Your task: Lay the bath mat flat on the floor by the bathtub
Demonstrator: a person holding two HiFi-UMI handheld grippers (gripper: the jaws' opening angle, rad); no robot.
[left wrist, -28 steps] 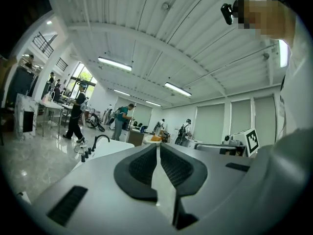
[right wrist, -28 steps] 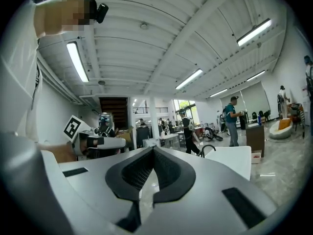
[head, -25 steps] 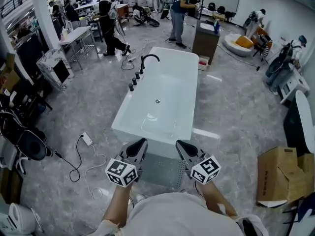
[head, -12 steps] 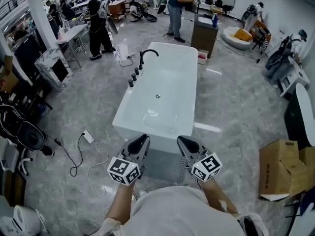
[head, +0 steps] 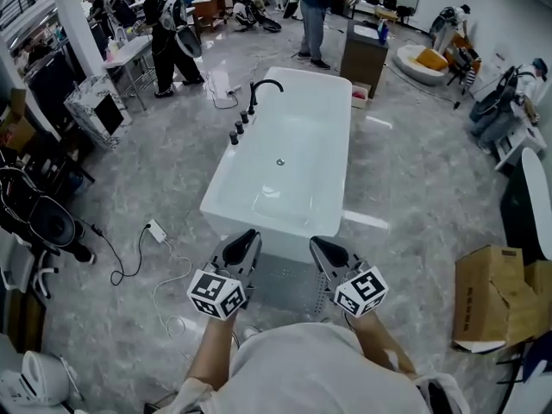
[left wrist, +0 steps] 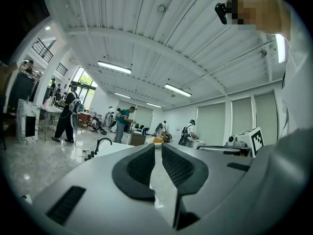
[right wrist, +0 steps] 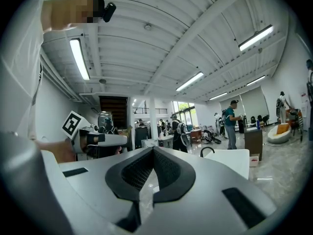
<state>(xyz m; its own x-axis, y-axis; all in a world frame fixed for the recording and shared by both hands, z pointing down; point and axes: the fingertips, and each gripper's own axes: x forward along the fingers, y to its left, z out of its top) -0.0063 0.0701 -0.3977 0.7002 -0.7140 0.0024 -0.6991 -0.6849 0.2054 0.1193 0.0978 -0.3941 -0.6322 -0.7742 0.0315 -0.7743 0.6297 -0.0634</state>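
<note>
**Pale shirt, two grey grippers**

The person wears a pale grey shirt with short sleeves. The left gripper and the right gripper look alike. Each has a smooth light grey shell and black fingers whose inner faces show a fine mesh pattern. Each carries a white cube with black square markers. The shell also has narrow black slots.

A lab hall with a freestanding bathtub, workbenches and boxes.
</note>
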